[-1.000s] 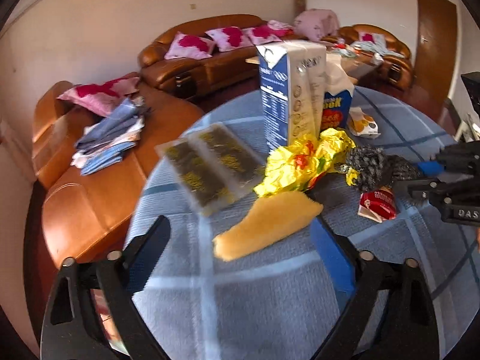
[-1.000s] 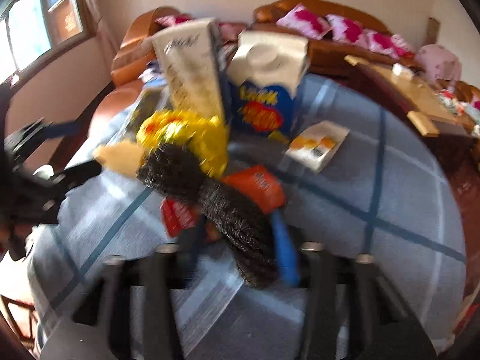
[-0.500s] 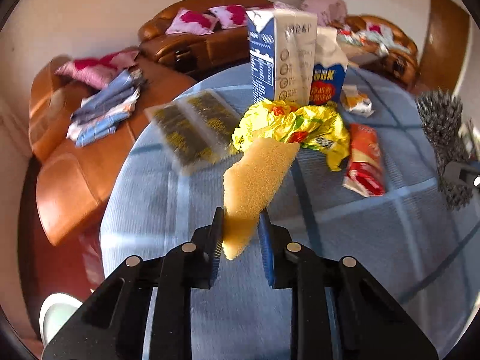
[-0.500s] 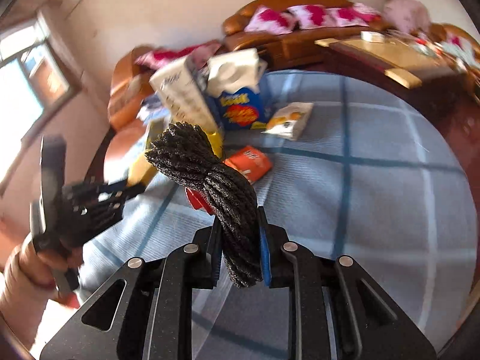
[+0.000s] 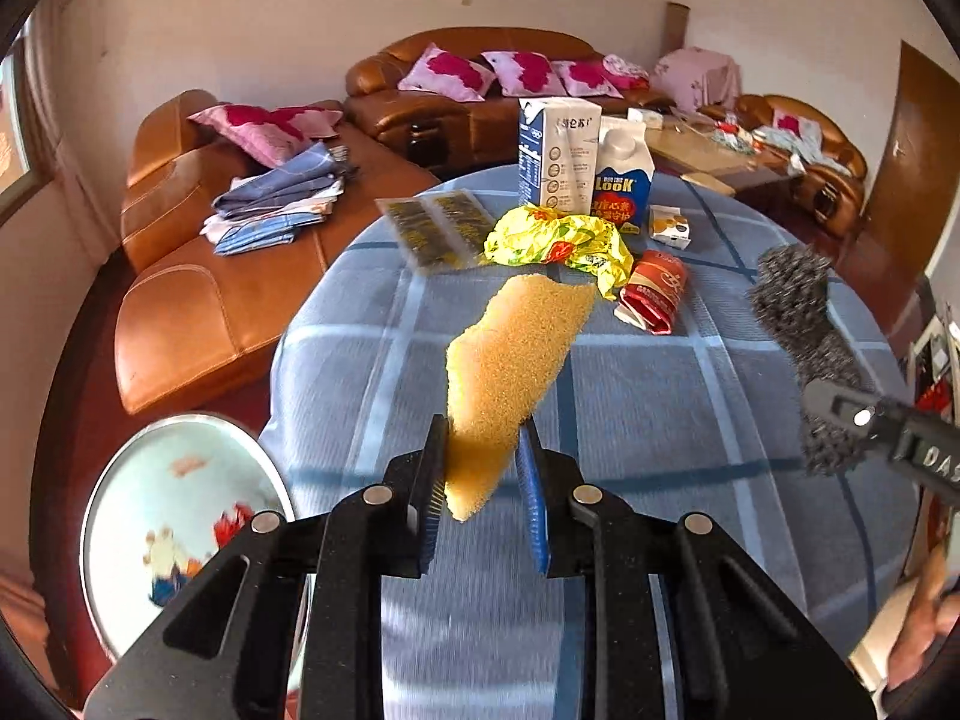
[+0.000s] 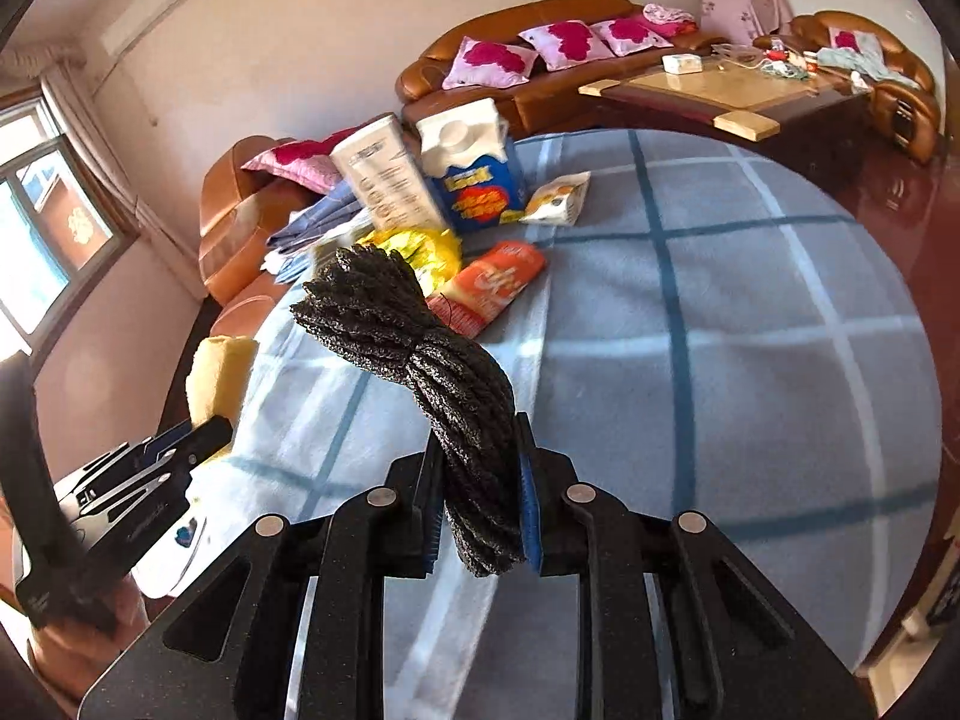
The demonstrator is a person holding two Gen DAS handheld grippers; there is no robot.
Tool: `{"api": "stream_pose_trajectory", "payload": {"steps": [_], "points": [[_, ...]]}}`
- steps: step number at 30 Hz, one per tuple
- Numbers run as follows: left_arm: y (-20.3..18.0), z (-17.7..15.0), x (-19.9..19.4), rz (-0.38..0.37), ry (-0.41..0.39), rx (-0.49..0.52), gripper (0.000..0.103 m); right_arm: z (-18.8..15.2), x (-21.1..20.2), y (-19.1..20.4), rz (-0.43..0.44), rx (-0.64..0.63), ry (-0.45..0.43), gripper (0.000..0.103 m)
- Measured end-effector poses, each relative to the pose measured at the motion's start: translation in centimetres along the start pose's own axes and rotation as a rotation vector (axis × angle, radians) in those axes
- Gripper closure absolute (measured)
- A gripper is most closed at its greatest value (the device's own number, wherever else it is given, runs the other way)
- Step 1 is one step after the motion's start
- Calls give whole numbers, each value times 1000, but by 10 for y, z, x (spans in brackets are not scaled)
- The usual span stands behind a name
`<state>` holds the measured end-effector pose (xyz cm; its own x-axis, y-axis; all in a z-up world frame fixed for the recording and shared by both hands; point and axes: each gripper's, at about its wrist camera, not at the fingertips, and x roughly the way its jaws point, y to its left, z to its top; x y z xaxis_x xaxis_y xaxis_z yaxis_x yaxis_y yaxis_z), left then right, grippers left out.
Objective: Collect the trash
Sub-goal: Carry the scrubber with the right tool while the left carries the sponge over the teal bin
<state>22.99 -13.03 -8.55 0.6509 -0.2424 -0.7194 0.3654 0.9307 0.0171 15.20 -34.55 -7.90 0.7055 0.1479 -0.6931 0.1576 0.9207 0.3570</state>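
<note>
The jaws of the left gripper (image 5: pixel 483 474) are pinched on the lower end of a yellow sponge (image 5: pixel 516 348). The sponge stands up and out from between the two pads, leaning away to the right, its torn top edge well clear of the blue checked cloth of the desk (image 5: pixel 660 396) below. The jaws of the right gripper (image 6: pixel 477 492) are clamped on a black bundle of cord (image 6: pixel 420 348); the pads grip its lower part, a short end pokes out beneath them, and the thicker looped head rises up and to the left above the desk.

In the left wrist view the cord bundle shows at the right edge, held up beside the desk's rim. In the right wrist view the sponge shows at the left edge, off the desk's side.

On the far part of the desk lie a crumpled yellow wrapper (image 5: pixel 558 240), a red packet (image 5: pixel 654 294) just to its right, two clear packs with dark contents (image 5: pixel 435 225) to its left, and a small white and orange packet (image 5: pixel 669 225). Behind them stand a tall white and blue carton (image 5: pixel 555 153) and a shorter blue carton (image 5: pixel 624 183), side by side and touching. A round patterned basin (image 5: pixel 180 516) sits low beside the desk at the left.
</note>
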Motion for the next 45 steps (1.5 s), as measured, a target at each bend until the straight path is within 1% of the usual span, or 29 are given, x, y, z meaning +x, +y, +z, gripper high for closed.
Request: {"api": "stream_pose_trajectory", "payload": {"steps": [6,12,22,32,45], "points": [[12,-21,-22,19,-5,-48,80,-19,-7,16,9,2,1,82],[19,-37,-34,35,-9,-71,80,-35,-10,25,10,9,10,81],[29,-59,-54,48,-23,-103,80,-58,-22,55,52,-28,16,81],[48,-74,-73,73,-37,-142,80,-72,-26,85,79,-73,21,81],[85,-90,-101,125,-71,-207,80,-83,-25,137,136,-165,33,81]]}}
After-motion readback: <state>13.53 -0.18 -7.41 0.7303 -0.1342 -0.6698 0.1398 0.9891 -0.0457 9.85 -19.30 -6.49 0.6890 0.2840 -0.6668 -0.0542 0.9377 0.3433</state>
